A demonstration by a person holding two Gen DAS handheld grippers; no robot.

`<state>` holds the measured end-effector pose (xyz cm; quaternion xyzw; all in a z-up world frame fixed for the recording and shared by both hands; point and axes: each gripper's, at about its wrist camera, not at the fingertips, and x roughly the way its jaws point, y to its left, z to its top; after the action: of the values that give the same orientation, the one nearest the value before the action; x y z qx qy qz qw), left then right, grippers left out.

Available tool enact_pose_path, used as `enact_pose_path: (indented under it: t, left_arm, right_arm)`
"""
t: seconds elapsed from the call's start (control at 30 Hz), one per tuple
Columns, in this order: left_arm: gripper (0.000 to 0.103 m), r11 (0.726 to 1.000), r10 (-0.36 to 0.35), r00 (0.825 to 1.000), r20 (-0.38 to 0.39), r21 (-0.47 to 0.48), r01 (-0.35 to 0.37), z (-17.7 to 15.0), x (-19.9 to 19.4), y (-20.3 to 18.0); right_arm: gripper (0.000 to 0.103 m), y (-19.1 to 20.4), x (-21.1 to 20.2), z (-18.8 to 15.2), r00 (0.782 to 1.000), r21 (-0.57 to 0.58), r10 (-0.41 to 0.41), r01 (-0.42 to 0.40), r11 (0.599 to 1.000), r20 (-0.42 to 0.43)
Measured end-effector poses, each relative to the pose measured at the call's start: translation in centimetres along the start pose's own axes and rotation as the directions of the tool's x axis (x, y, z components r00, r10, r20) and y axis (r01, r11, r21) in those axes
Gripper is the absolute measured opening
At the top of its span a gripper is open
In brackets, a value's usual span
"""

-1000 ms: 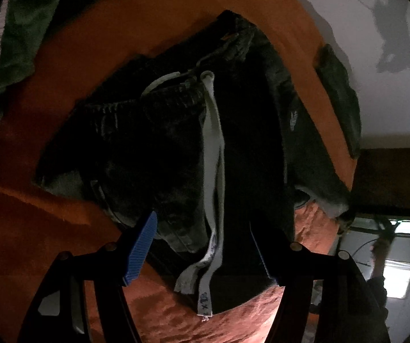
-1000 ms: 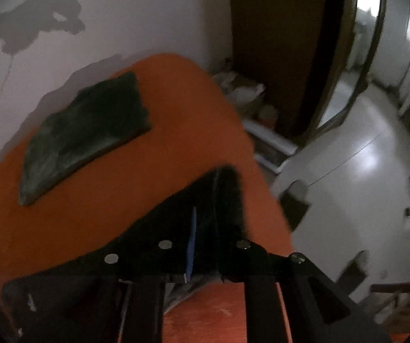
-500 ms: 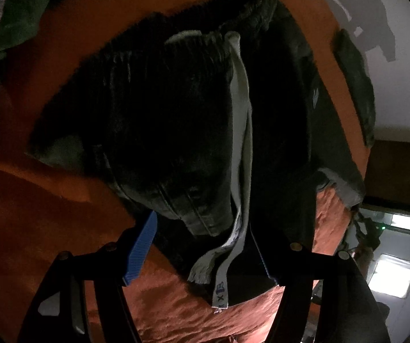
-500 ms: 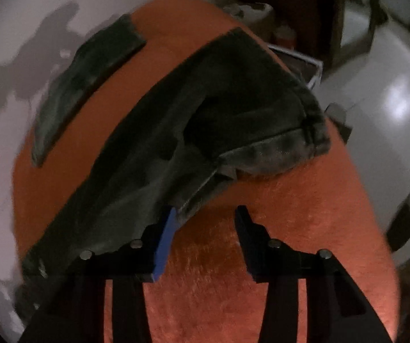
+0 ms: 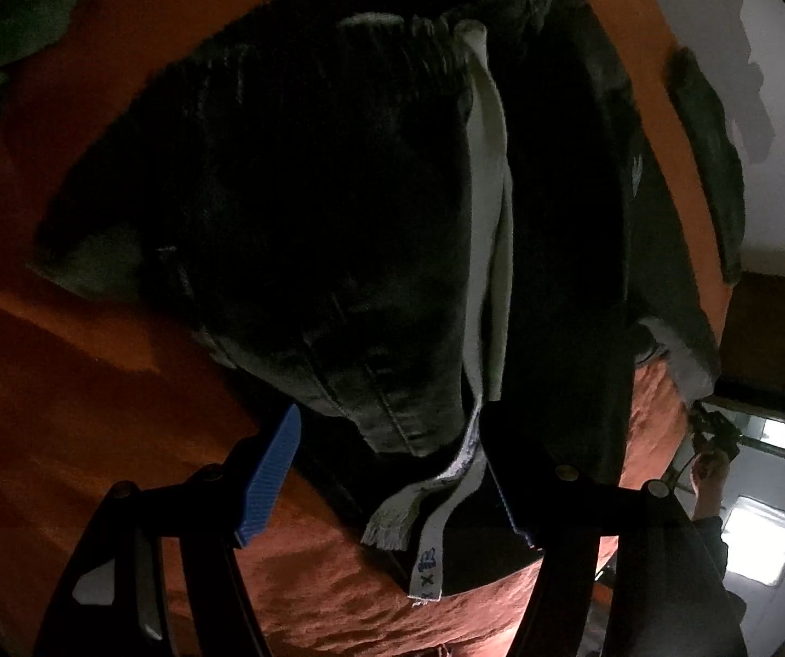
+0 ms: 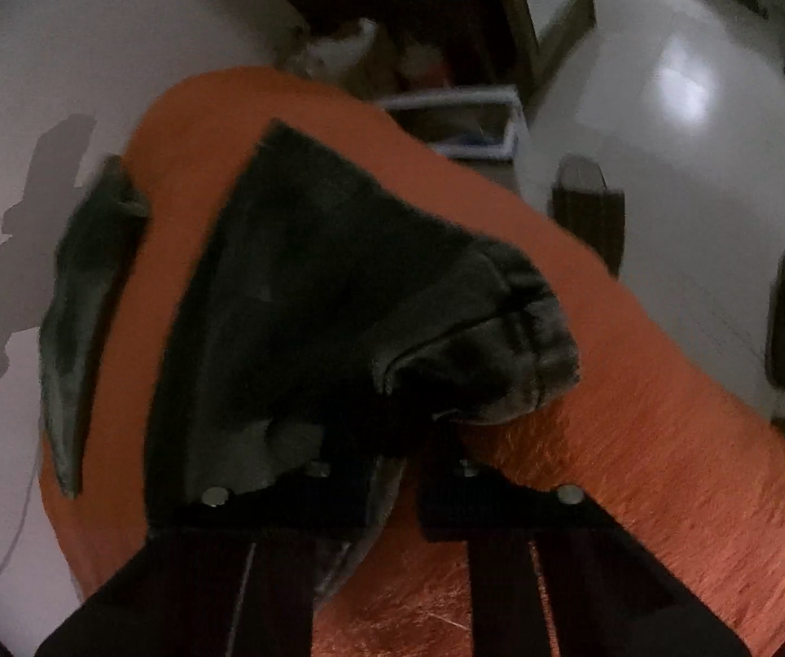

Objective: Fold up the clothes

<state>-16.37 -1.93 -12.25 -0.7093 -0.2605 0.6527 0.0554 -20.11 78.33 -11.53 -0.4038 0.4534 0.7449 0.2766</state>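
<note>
Drawstring [image 5: 488, 252] tip, left wrist view: blue printed marks, one reads as "X", the rest too small to make out. Small pale mark on the shorts [image 5: 337, 208], right side, illegible. Right wrist view: no text.

Both views are looking dim and bending hard at their black fisheye rims. In the left wrist view the dark trousers [image 5: 337, 208] beyond the fingers [image 5: 269, 471] are sinking into near-black shadow, while a bright window [image 5: 759, 542] is glaring to the right of them. In the right wrist view everything is smearing with blur; glare is shining off the floor [image 6: 682, 87] far beyond the fingers, and a shadow is falling on the wall [image 6: 36, 186] to their left.
</note>
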Motion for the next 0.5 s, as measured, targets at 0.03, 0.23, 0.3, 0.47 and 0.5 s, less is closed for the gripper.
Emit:
enact_pose_path:
  t: [0.03, 0.23, 0.3, 0.47, 0.5]
  left_arm:
    - [0.069, 1.0, -0.001, 1.0, -0.003, 0.005, 0.001, 0.0, 0.0, -0.1]
    - [0.069, 1.0, 0.008, 1.0, 0.01, 0.018, -0.008, 0.1, -0.3, -0.1]
    - [0.069, 1.0, 0.015, 1.0, 0.008, 0.003, -0.015, 0.2, 0.0, 0.4]
    - [0.069, 1.0, 0.019, 1.0, -0.023, -0.011, -0.019, 0.4, 1.0, 0.3]
    - [0.069, 1.0, 0.017, 1.0, -0.023, -0.001, -0.017, 0.3, 0.9, 0.0]
  right_arm:
    - [0.006, 0.1, -1.6, 0.2, 0.999, 0.001, 0.024, -0.024, 1.0, 0.039]
    - [0.003, -0.6, -12.6, 0.4, 0.966, -0.04, 0.157, -0.152, 0.988, 0.207]
    - [0.003, -0.4, -12.2, 0.2, 0.973, -0.113, 0.091, -0.068, 0.991, 0.213]
    - [0.003, -3.2, -3.6, -0.2, 0.992, -0.114, -0.111, 0.117, 0.986, 0.061]
    - [0.004, -4.3, -2.3, -0.2, 0.995, -0.079, -0.1, 0.102, 0.992, 0.025]
